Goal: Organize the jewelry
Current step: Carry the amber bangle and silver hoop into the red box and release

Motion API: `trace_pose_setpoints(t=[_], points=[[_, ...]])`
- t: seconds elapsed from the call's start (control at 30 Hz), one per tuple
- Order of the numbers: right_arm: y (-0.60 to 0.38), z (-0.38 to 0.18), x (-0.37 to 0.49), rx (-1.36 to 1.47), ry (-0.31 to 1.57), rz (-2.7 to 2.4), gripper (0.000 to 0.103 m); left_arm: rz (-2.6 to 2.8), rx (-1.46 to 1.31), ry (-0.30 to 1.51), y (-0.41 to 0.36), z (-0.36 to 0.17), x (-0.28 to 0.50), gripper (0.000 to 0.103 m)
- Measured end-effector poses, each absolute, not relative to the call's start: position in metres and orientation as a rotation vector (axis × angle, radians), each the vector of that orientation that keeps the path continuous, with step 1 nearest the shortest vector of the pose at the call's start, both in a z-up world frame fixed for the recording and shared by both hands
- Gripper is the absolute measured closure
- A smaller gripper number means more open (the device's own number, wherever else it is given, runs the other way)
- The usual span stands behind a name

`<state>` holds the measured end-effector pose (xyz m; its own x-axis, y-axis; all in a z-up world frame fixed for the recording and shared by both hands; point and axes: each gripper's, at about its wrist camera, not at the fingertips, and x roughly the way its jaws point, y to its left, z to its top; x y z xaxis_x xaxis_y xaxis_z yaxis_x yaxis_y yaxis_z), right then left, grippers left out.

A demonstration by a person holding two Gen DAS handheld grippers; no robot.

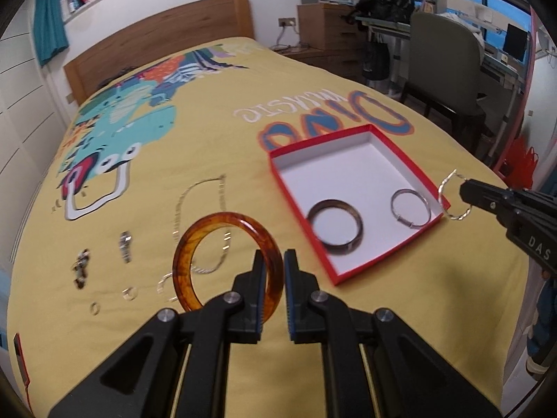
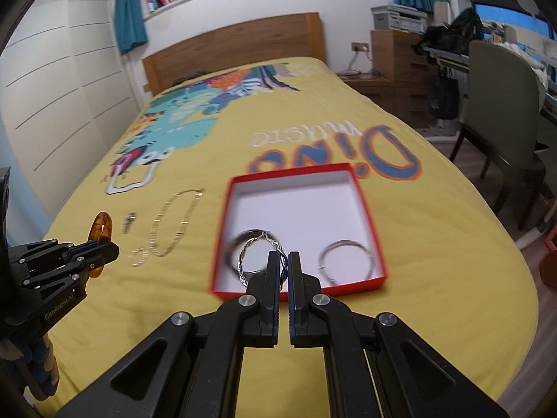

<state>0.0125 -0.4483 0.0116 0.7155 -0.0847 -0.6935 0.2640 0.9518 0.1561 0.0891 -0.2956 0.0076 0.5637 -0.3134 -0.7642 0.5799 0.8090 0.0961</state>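
My left gripper [image 1: 273,261] is shut on an amber bangle [image 1: 209,230], held upright above the yellow bedspread, left of the red box [image 1: 299,205]. From the right wrist view the left gripper [image 2: 111,249] shows at the left edge, still clamping the amber bangle [image 2: 101,228]. My right gripper [image 2: 284,261] is shut on a twisted silver hoop [image 2: 249,254], hovering over the near edge of the red box [image 2: 377,244]. A dark bangle [image 1: 336,226] and a thin silver bangle [image 1: 410,209] lie inside the box. The right gripper [image 1: 464,191] with the silver hoop [image 1: 449,195] sits just past the box's right corner.
A silver chain [image 1: 195,216], a small watch-like piece [image 1: 125,245], a beaded piece [image 1: 81,268] and small rings [image 1: 129,293] lie on the bedspread left of the box. A chair [image 1: 449,69] and a desk stand to the right of the bed. The headboard [image 1: 160,45] is far behind.
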Motion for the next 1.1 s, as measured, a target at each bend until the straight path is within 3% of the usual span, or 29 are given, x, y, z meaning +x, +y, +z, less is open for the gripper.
trace_pose_setpoints(t=[0.67,1.1], points=[[-0.538,-0.056,0.177,0.161,0.937,-0.161,0.099,-0.624,0.460,0.898,-0.445,-0.068,0.208,0.094],[-0.531,-0.091,0.193,-0.052,1.070,-0.099,0.099,-0.684,0.422,0.962,-0.444,-0.103,0.228,0.089]])
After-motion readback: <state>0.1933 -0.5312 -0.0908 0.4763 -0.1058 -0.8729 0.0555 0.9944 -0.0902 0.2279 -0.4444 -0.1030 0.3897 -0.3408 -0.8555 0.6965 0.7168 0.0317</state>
